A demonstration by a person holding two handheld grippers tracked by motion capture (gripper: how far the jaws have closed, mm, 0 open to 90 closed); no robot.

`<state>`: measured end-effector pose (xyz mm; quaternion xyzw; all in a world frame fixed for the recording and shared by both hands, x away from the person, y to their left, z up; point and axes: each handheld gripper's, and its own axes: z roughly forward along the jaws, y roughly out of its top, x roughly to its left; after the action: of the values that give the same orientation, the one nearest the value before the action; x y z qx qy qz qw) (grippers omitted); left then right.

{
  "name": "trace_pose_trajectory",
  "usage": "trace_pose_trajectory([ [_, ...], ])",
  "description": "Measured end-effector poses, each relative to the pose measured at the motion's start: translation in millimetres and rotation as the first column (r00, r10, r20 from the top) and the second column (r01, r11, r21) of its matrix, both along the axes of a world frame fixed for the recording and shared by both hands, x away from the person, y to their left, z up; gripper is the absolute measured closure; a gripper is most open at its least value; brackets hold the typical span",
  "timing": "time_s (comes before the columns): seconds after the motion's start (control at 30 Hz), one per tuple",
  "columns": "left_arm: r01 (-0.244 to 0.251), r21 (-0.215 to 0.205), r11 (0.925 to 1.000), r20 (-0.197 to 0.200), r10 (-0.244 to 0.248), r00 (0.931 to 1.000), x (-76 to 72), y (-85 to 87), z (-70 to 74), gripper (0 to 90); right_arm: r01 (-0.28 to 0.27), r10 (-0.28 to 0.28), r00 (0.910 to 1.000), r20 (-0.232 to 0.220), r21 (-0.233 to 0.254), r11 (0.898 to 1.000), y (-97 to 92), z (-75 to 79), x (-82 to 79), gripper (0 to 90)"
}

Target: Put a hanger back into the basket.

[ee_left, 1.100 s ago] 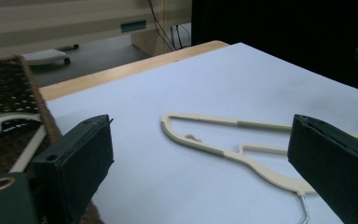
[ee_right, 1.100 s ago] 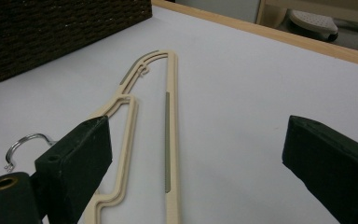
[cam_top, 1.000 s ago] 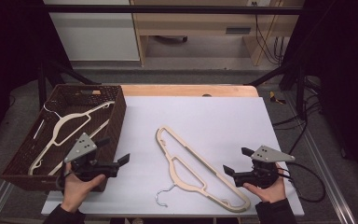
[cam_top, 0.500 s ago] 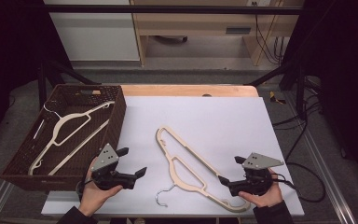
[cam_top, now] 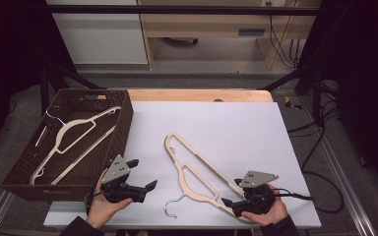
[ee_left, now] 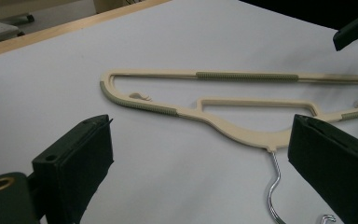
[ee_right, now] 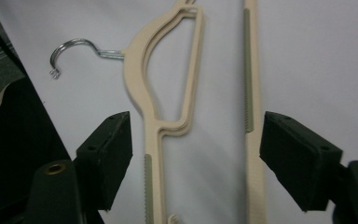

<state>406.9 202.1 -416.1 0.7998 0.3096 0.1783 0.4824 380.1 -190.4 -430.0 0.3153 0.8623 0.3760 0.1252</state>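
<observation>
The hanger's [cam_top: 197, 172] near end lies hidden under the right claw [cam_top: 226, 202].

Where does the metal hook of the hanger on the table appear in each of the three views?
High view: the metal hook lies low in the middle, between the two grippers.
Left gripper view: the hook is at bottom right, beside the right-hand jaw.
Right gripper view: the hook is at top left.
Shared landmark: the cream hanger to which it joins.

Lab-style recording setup: white surface [cam_top: 236, 128] on metal frame, black curtains [cam_top: 369, 73] at sides, loose cables [cam_top: 320, 147] on floor, wooden bench [cam_top: 211, 24] behind.
</observation>
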Motion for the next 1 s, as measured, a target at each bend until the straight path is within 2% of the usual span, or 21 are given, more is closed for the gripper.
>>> trace_pose_trajectory([
  [0.07,0.005,0.008,1.0000,-0.006,-0.005,1.0000,-0.1,-1.2,-1.2,6.4,-0.007,0.007,0.9998,-0.016,-0.011,1.000,2.8,-3.9,-1.3,29.1],
  [0.1,0.006,0.010,0.9999,-0.009,-0.006,0.9999,-0.3,-1.7,-1.8,6.4,-0.015,0.014,0.9991,-0.041,-0.023,1.000,6.5,-8.8,-3.1,32.1],
  [0.17,0.008,0.016,0.9998,-0.013,-0.008,0.9999,-0.8,-2.6,-3.1,6.4,-0.024,0.023,0.9986,-0.049,-0.026,0.999,7.6,-10.7,-3.2,33.2],
  [0.3,0.012,0.026,0.9996,-0.021,-0.011,0.9997,-0.4,-4.2,-5.3,6.3,-0.036,0.028,0.9932,-0.113,-0.067,0.997,16.5,-22.9,-3.9,42.1],
  [0.33,0.012,0.026,0.9996,-0.021,-0.011,0.9997,-0.4,-4.2,-5.3,6.4,-0.036,0.028,0.9932,-0.113,-0.067,0.997,16.5,-22.9,-3.9,42.1],
  [0.43,0.016,0.036,0.9992,-0.023,-0.015,0.9996,-0.4,-5.9,-6.8,6.4,-0.045,0.028,0.9877,-0.154,-0.108,0.993,20.9,-29.0,-4.0,50.7],
  [0.47,0.018,0.040,0.9990,-0.024,-0.017,0.9996,-0.3,-6.3,-7.4,6.4,-0.051,0.033,0.9860,-0.163,-0.107,0.993,21.4,-30.3,-3.6,53.0],
  [0.67,0.020,0.041,0.9990,-0.027,-0.019,0.9995,-0.4,-7.0,-8.2,6.6,-0.081,0.055,0.9821,-0.180,-0.138,0.987,22.1,-33.0,-2.8,61.9],
  [0.8,0.023,0.045,0.9987,-0.029,-0.021,0.9993,-0.5,-8.8,-8.9,6.8,-0.066,0.038,0.9836,-0.176,-0.154,0.986,23.7,-33.5,-4.7,71.4],
  [0.9,0.025,0.047,0.9986,-0.029,-0.023,0.9993,-0.6,-9.3,-9.2,6.9,-0.081,0.053,0.9847,-0.166,-0.166,0.983,23.6,-33.9,-4.1,74.4],
  [1.0,0.028,0.049,0.9984,-0.030,-0.026,0.9992,-0.7,-10.2,-9.4,7.0,-0.073,0.044,0.9842,-0.172,-0.170,0.983,23.8,-33.3,-4.3,77.7],
])
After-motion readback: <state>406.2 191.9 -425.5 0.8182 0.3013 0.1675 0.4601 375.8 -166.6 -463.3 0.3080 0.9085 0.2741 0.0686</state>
